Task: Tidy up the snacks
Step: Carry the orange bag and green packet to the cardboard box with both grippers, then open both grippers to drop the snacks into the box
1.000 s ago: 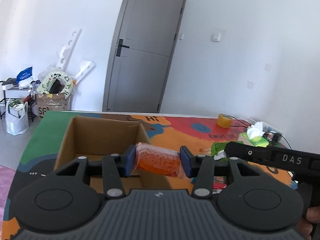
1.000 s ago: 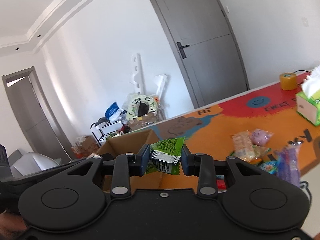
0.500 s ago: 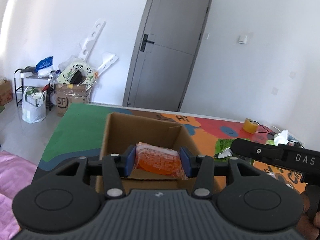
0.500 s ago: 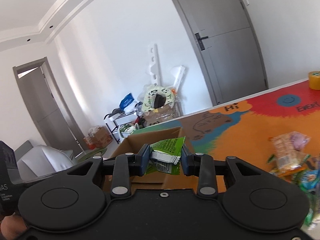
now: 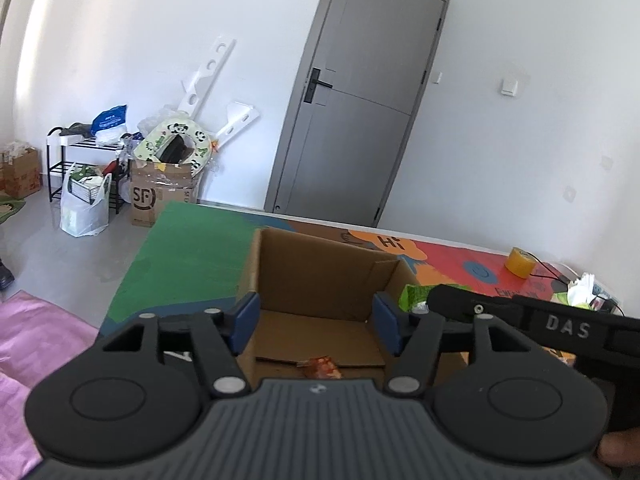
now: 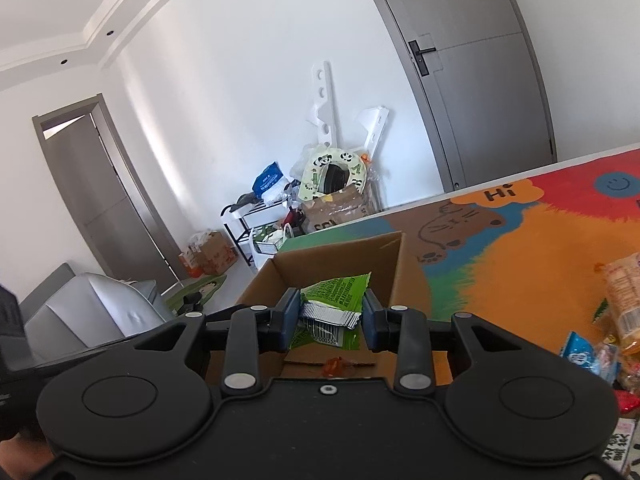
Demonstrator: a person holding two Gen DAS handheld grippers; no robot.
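An open cardboard box stands on the colourful table mat. My left gripper is open and empty over the box. An orange snack packet lies on the box floor below it, and also shows in the right wrist view. My right gripper is shut on a green snack packet and holds it above the box. The right gripper's body and the green packet show at the box's right edge in the left wrist view.
A tape roll and a tissue box sit at the far right of the mat. Several loose snack packets lie on the mat to the right of the box. Floor clutter stands beyond the table's far edge.
My left gripper opened and let the orange packet fall into the box. My right gripper moved left with the green packet, to above the box.
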